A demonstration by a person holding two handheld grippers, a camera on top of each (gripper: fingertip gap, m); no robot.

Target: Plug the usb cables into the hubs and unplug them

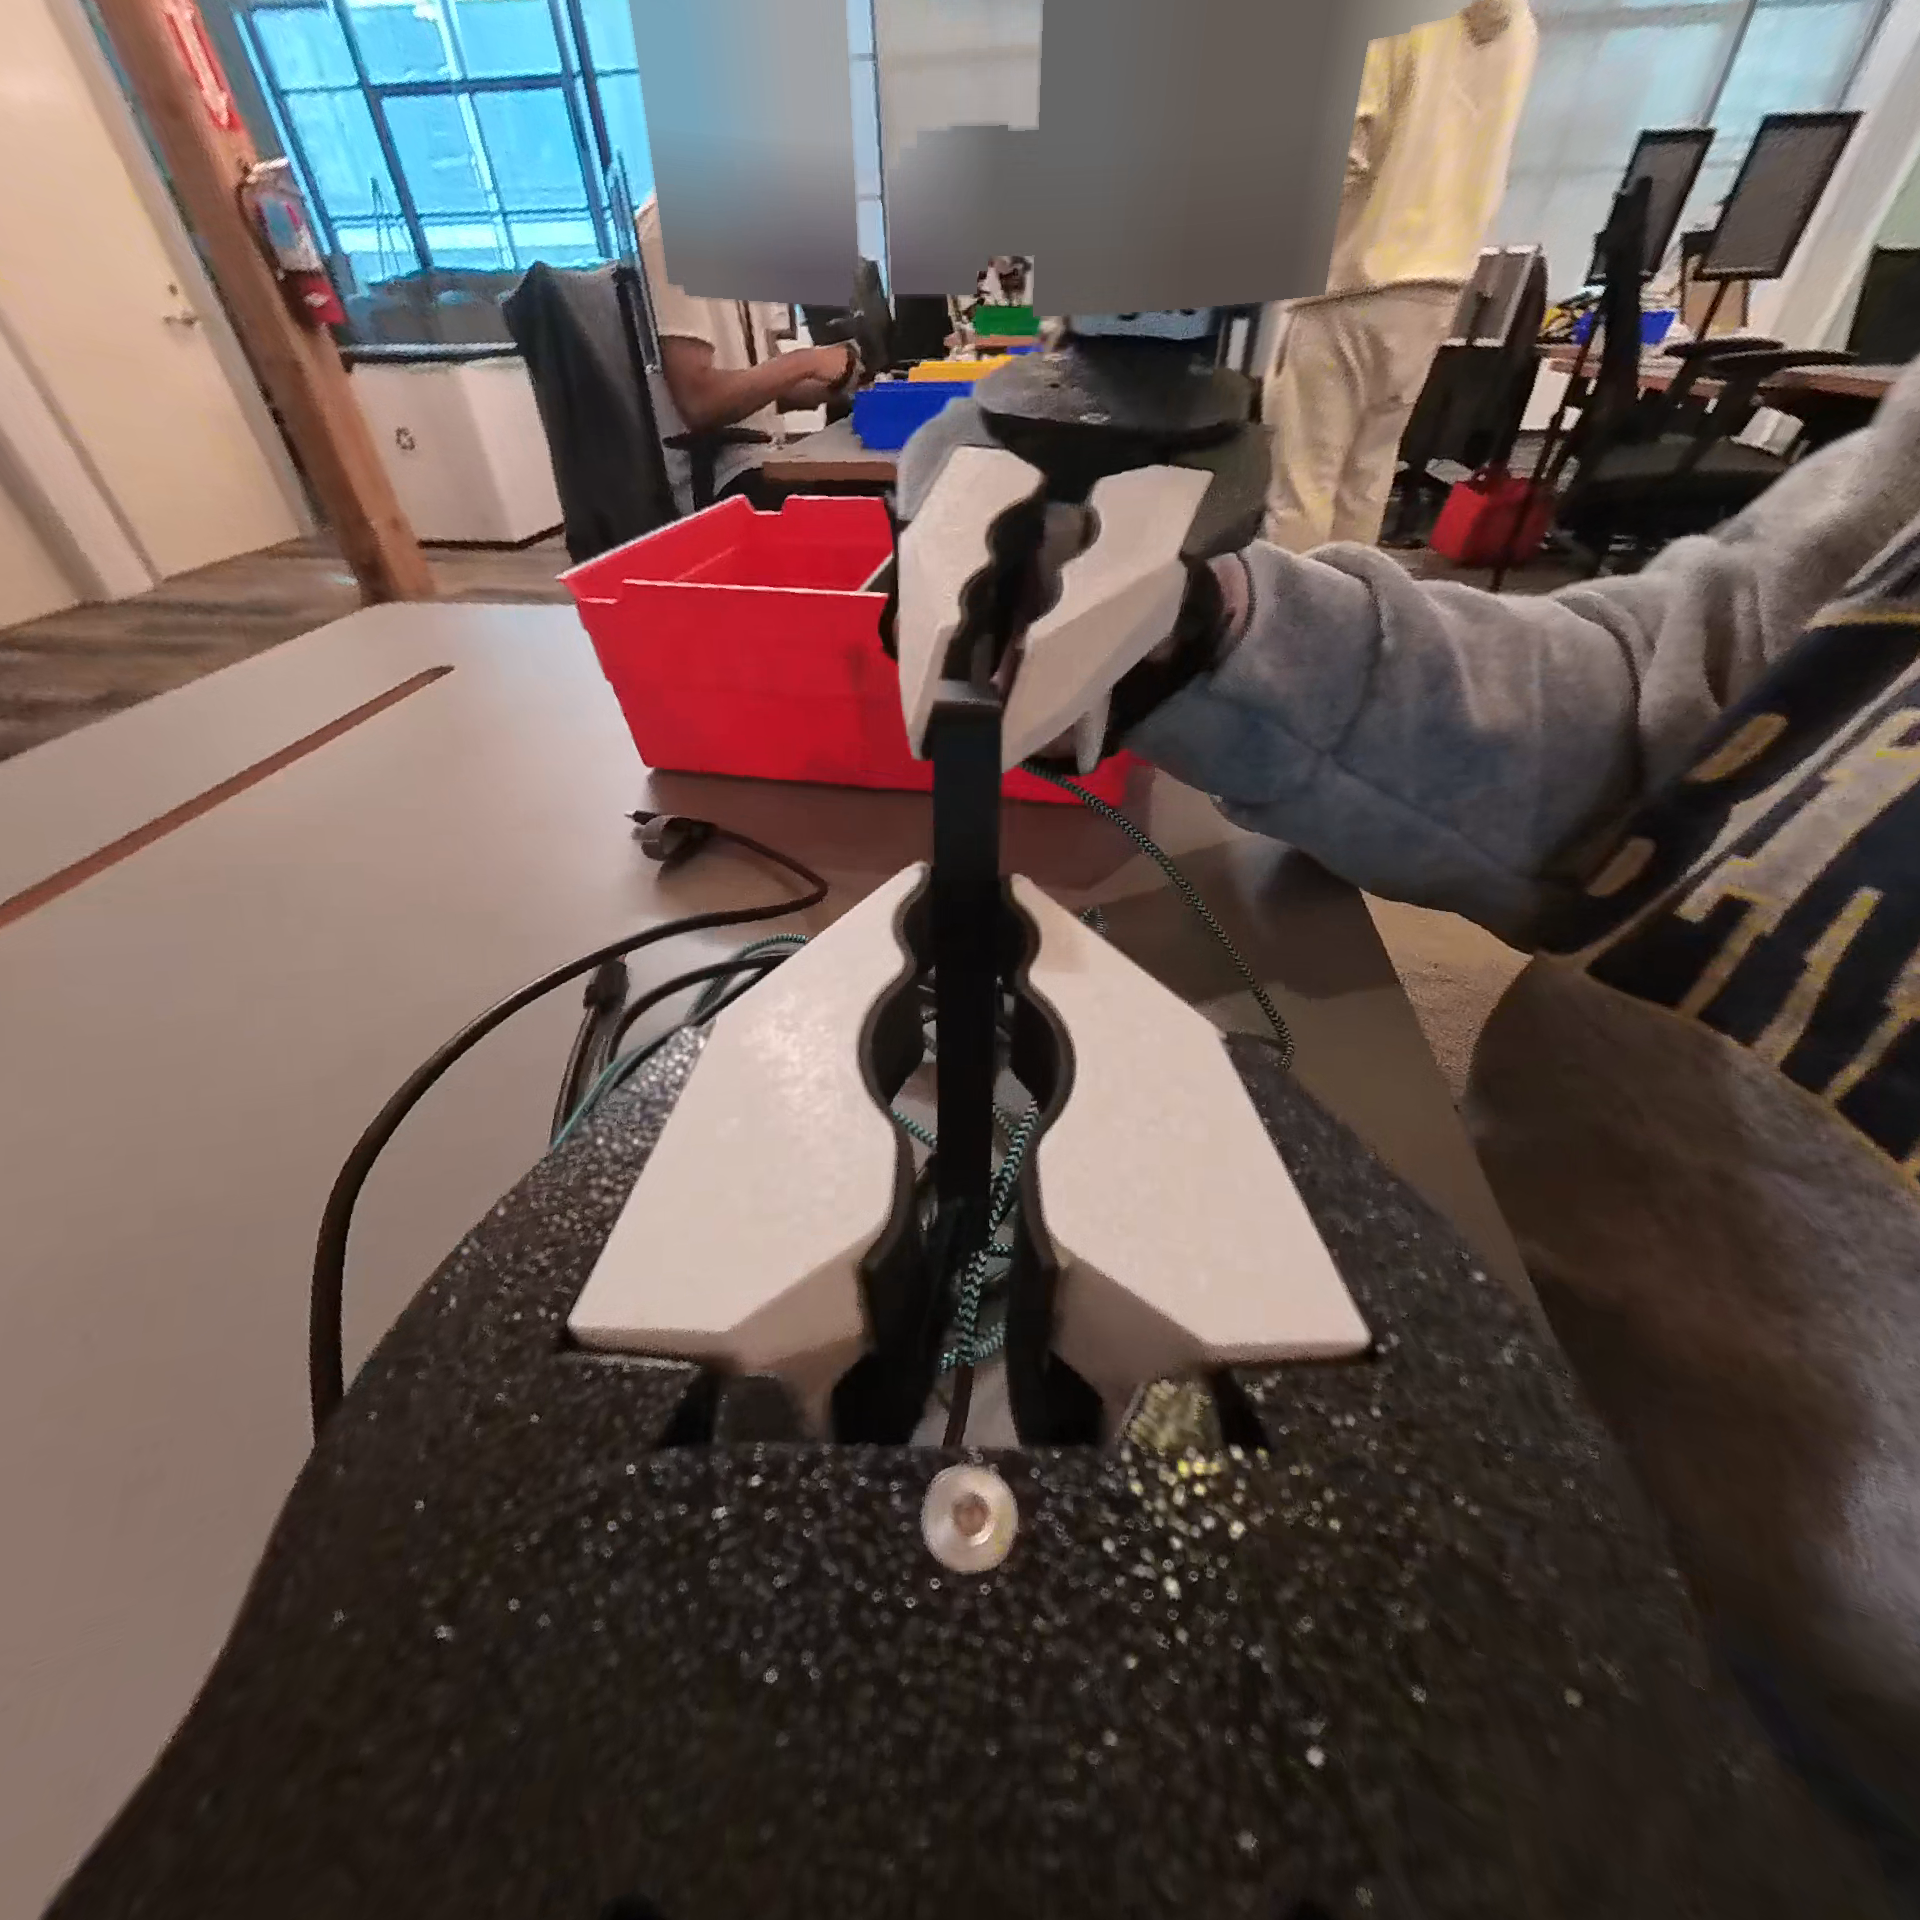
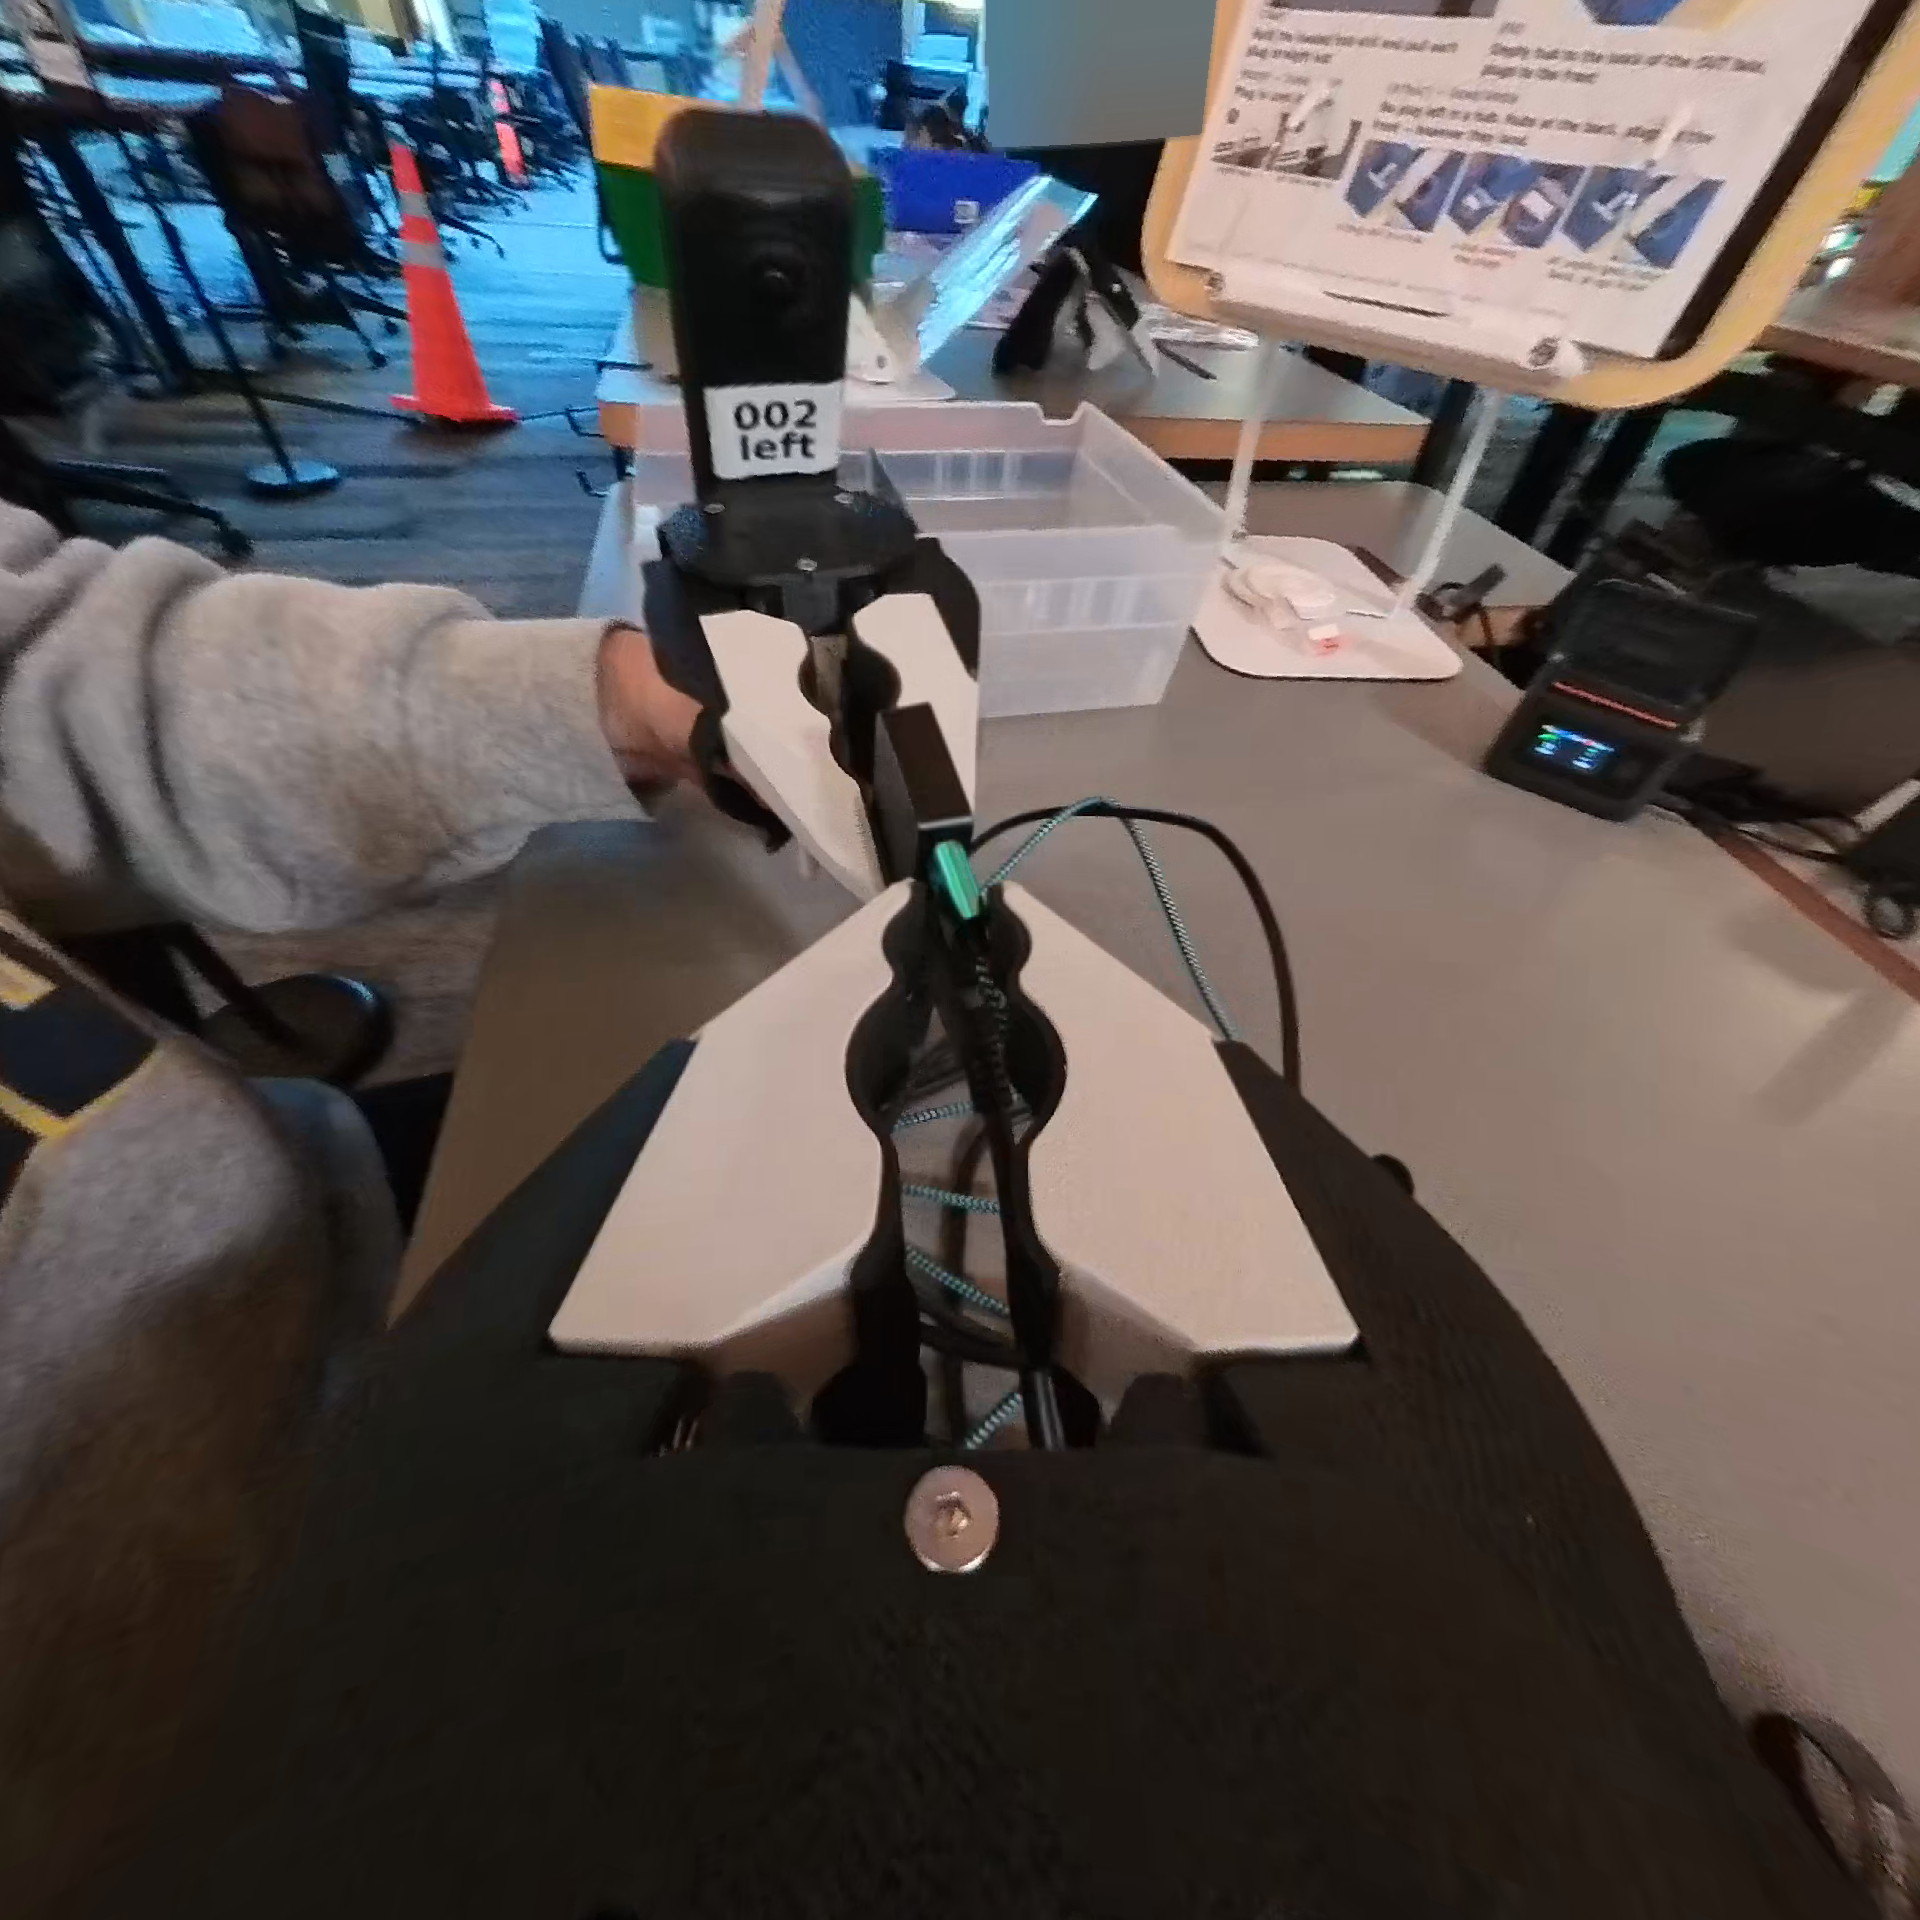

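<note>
My left gripper [image 1: 966, 883] is shut on a slim black USB hub [image 1: 961, 821], held edge-on above the table and pointing away. My right gripper [image 1: 992, 712] faces it and meets the hub's far end. In the right wrist view, my right gripper [image 2: 961, 899] is shut on a green USB plug [image 2: 951, 878] with a teal braided cable [image 2: 1153, 883]. The plug's tip touches the end of the hub [image 2: 920, 769], which the left gripper [image 2: 883, 800] holds. I cannot tell how deep the plug sits. A black cable [image 2: 1273, 935] loops beside it.
A red bin [image 1: 748, 665] stands behind on the grey table [image 1: 260, 935], where loose black cables [image 1: 436, 1060] lie. A clear bin [image 2: 1081, 561], an instruction board on a stand [image 2: 1455, 156] and a small black device with a screen [image 2: 1590, 727] stand on the far side. Grey sleeves [image 1: 1455, 727] hold both grippers. My two grippers' fingertips are within a few centimetres of each other.
</note>
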